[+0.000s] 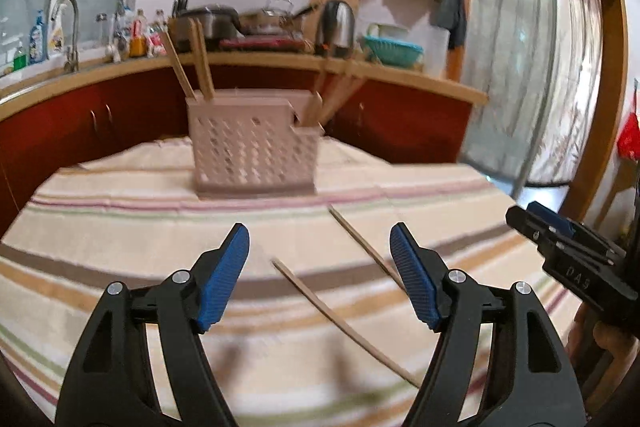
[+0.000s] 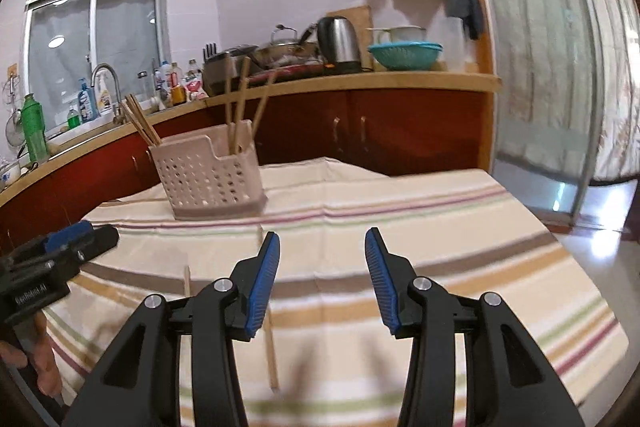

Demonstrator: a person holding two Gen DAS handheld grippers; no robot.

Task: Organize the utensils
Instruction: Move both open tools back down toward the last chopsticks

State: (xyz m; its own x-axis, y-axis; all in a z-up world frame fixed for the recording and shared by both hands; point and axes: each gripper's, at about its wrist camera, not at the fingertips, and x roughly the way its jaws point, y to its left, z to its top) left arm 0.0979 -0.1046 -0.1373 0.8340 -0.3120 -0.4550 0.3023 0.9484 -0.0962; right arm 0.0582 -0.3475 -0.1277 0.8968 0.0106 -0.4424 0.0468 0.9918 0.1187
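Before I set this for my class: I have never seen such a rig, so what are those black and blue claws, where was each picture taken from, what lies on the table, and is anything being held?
The claws are hand-held grippers, one in each of a person's hands, each with a camera looking forward along its two fingers. One picture is from the left gripper, the other from the right gripper; each also catches the other at its edge. Both stand open and hold nothing.

They hover over a table under a striped cloth. On it stands a pale perforated utensil holder with several wooden chopsticks upright inside. Two loose chopsticks lie on the cloth, in front of the left gripper. A kitchen counter runs behind.
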